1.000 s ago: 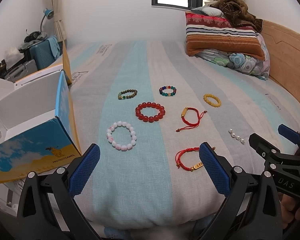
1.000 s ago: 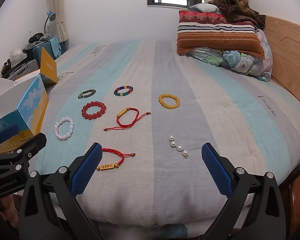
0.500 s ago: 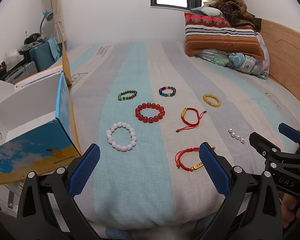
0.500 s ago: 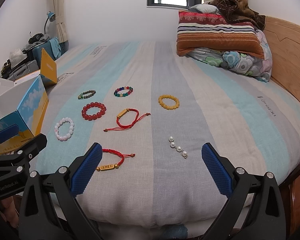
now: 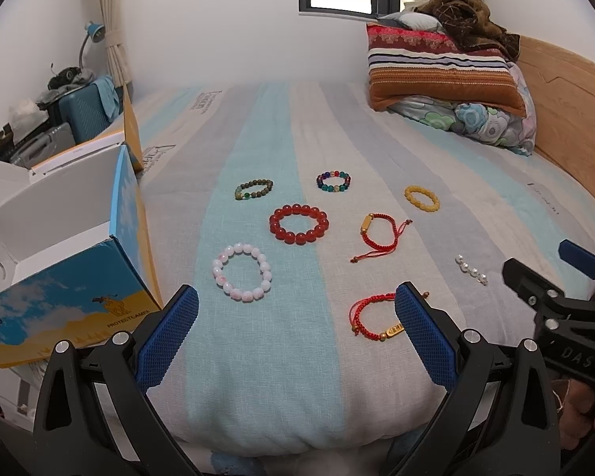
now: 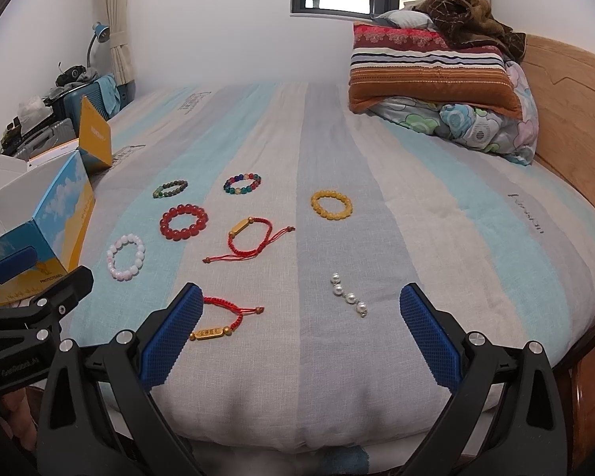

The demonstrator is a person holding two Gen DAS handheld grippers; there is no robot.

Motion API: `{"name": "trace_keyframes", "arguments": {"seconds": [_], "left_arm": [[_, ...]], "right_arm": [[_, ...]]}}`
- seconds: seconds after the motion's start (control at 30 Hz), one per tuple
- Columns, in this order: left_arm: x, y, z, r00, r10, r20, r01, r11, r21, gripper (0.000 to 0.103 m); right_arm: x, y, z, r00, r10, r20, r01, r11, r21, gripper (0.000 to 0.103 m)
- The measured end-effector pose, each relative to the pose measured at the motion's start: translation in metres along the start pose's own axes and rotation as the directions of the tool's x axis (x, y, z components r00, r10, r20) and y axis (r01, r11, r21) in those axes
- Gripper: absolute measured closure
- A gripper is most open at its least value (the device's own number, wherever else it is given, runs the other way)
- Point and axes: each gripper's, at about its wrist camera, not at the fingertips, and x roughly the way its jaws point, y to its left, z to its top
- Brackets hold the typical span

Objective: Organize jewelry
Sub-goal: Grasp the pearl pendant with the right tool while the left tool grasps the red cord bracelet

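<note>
Left gripper [image 5: 295,331] held low at the near edge of the bed [image 5: 258,357], jaws spread wide, nothing between the blue pads [image 5: 166,339]. Right gripper [image 6: 297,329] likewise released, pads far apart, grasping nothing, also visible at 3 o'clock in the left wrist view.

Jewelry spread on the striped bed cover, all pieces apart from each other:
- pink-white bead bracelet [image 5: 242,272] at 11 o'clock from the left gripper, near the open blue box [image 5: 65,305] at 9 o'clock
- red bead bracelet [image 5: 298,223] beyond it, at 12 o'clock
- dark green bead bracelet [image 5: 254,189] farther, at 11 o'clock
- multicolour bead bracelet [image 5: 333,182] farther, at 12 o'clock
- yellow bead bracelet [image 6: 331,204] at 12 o'clock from the right gripper
- red cord bracelet with gold tube [image 6: 249,242] in the middle, loose cord ends lying toward 3 and 8 o'clock
- red cord bracelet with gold plate [image 6: 226,319] just beside the left pad of the right gripper, partly hidden behind it
- pearl strip [image 6: 349,294] between the right gripper's pads in view, lying flat on a grey stripe

Striped pillow [image 6: 430,73] on a folded floral quilt [image 6: 484,125] at 1 o'clock, against the wooden headboard [image 6: 567,111].
</note>
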Motion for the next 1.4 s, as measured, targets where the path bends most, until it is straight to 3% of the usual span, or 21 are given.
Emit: {"name": "trace_keyframes", "arguments": {"seconds": [0.17,0.27,0.53,0.87,1.07,1.23,1.4], "left_arm": [[0.025,-0.008,0.006,0.997,-0.03,-0.066,0.03,0.999,0.013,0.006],[0.043,-0.017,0.007,0.99,-0.077,-0.117,0.081,0.996,0.028,0.006],[0.084,-0.039,-0.006,0.972,-0.107,-0.207,0.122,0.991,0.06,0.006],[0.112,-0.065,-0.026,0.962,-0.124,-0.244,0.154,0.983,0.105,0.006],[0.123,-0.07,-0.038,0.958,-0.125,-0.259,0.161,0.98,0.121,0.006],[0.124,-0.069,-0.041,0.959,-0.135,-0.248,0.168,0.979,0.117,0.007],[0.123,-0.066,-0.042,0.961,-0.122,-0.25,0.154,0.982,0.114,0.018]], "right_arm": [[0.009,-0.014,0.011,1.0,-0.008,-0.028,0.008,1.0,0.012,0.007],[0.025,-0.026,0.016,0.998,-0.01,-0.065,0.012,1.0,0.028,0.007],[0.077,-0.043,0.013,0.985,-0.002,-0.171,0.009,0.999,0.042,0.007],[0.128,-0.051,-0.005,0.965,-0.008,-0.263,0.017,0.999,0.03,0.014],[0.144,-0.055,-0.013,0.954,0.0,-0.299,0.012,0.999,0.039,0.024],[0.155,-0.056,-0.017,0.945,0.014,-0.328,0.001,0.999,0.047,0.04],[0.155,-0.053,-0.018,0.946,0.024,-0.324,-0.012,0.999,0.039,0.059]]}}
